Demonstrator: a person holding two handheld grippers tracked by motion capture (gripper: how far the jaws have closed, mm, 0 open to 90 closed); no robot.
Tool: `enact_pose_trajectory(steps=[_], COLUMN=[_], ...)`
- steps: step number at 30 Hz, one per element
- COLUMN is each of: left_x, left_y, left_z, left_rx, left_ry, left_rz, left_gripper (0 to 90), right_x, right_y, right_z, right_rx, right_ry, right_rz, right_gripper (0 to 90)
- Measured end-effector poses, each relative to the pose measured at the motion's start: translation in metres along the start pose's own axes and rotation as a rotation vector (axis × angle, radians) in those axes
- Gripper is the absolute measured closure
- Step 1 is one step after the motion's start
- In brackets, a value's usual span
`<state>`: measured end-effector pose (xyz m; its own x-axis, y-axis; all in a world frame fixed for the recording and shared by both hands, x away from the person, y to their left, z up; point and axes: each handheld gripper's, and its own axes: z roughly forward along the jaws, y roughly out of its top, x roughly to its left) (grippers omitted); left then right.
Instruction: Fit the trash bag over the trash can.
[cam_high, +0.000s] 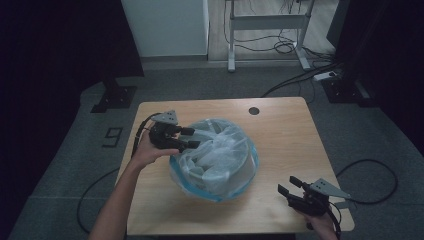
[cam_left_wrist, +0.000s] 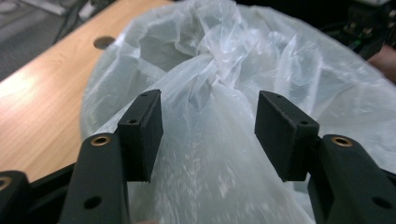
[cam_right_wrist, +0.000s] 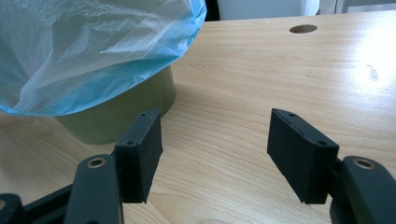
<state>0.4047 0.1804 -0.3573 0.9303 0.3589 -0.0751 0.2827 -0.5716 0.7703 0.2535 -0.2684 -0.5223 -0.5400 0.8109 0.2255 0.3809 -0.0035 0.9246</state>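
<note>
While spread at the plastic bag (cam_high: 220, 150), left gripper (cam_high: 191, 138) fingers level.

Table (cam_high: 280, 135): light wood top, rounded corners, one round cable hole (cam_high: 254, 110) near the far edge. On it: an olive-green bin (cam_right_wrist: 121, 109), standing upright left of centre, lined with a clear, blue-edged plastic bag (cam_high: 215, 157) that hangs over its rim.

High view overlooks; gripper views share bag (cam_high: 215, 155) closely.
</note>
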Motion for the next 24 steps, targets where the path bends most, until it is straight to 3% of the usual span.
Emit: enact_pose_trajectory(steps=[9,12,15,17,19,24], left_x=[-0.003,-0.004,-0.004,-0.006,-0.007,-0.007], left_y=[0.013,0.015,0.015,0.015,0.015,0.017], left_z=[0.025,0.03,0.03,0.03,0.026,0.006], left_rx=[0.203,0.246,0.26,0.261,0.229,0.087], left_ry=[0.012,0.039,0.044,0.053,0.056,0.016], left_rz=[0.053,0.055,0.049,0.056,0.058,0.052], left_gripper=[43.0,43.9,43.8,43.5,43.1,42.5], right_x=[0.0,0.0,0.0,0.0,-0.001,-0.001], right_y=[0.001,0.001,0.001,0.001,0.001,0.001], right_z=[-0.001,-0.002,-0.002,-0.003,-0.003,-0.002], right_rx=[0.005,0.005,0.005,0.004,0.006,0.006], right_ry=[0.0,0.002,0.001,0.0,-0.001,-0.005], right_rz=[0.004,0.001,0.001,0.002,0.002,0.005], right_gripper=[35.1,35.1,35.2,35.2,35.2,35.2])
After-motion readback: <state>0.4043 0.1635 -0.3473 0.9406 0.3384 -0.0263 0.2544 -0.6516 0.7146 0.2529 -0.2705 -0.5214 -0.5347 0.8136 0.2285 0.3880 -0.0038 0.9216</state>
